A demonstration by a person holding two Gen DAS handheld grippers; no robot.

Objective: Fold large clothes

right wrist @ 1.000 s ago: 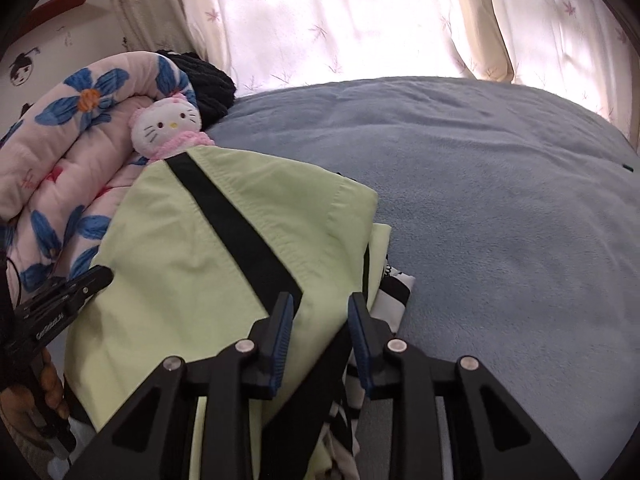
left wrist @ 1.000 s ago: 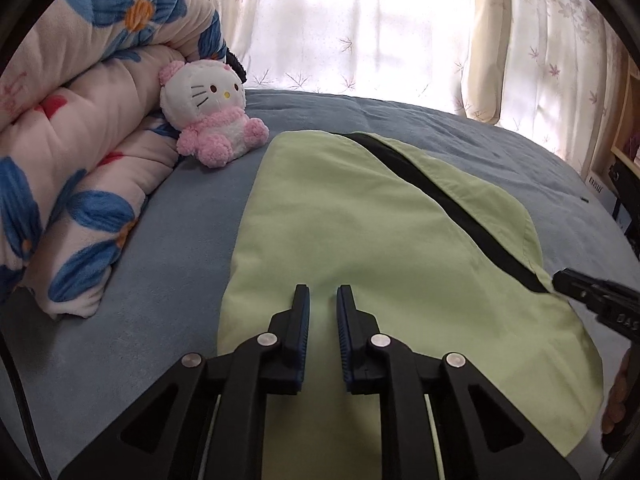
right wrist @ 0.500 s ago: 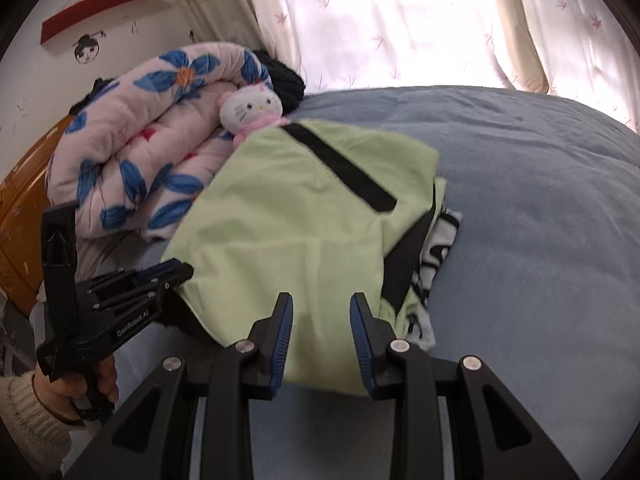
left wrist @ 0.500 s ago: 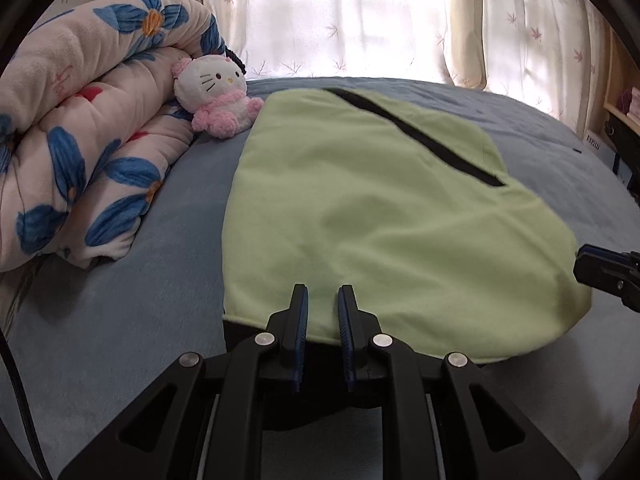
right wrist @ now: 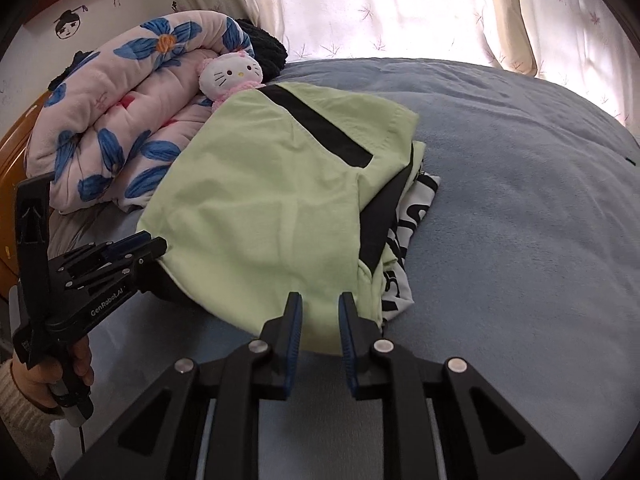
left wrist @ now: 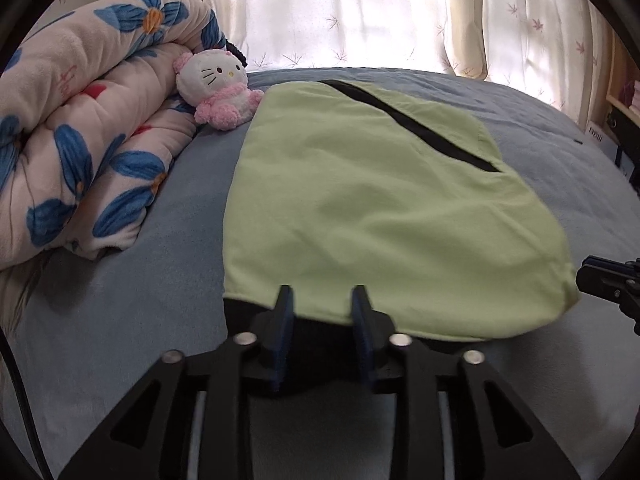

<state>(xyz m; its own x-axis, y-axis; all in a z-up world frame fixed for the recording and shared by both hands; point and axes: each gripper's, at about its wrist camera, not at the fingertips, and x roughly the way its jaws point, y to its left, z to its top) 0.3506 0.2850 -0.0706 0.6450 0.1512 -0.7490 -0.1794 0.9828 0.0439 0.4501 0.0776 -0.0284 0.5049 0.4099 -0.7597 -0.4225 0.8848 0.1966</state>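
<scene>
Two grippers sit at the near hem of a pale green garment that lies folded flat on a blue-grey bedspread, filling the middle of both views. In the left wrist view the left gripper is at lower centre; its jaws have just been opening and now stand spread, with the green hem and the dark layer under it lying between the blue pads and no pinch visible. In the right wrist view the right gripper is at lower centre; its jaws have just been closing, yet a clear gap shows between them and the garment's near edge lies in that gap, unpinched as far as can be seen. A black stripe runs diagonally across the garment's upper part, and a black-and-white printed layer pokes out along its right edge. In the upper left of both views a rolled floral quilt rests on the bed, with a white and pink plush cat leaning against it just beside the garment's far corner. Bright patterned curtains fill the top. At lower left of the right wrist view a hand with a knit cuff holds the left gripper's handle.
</scene>
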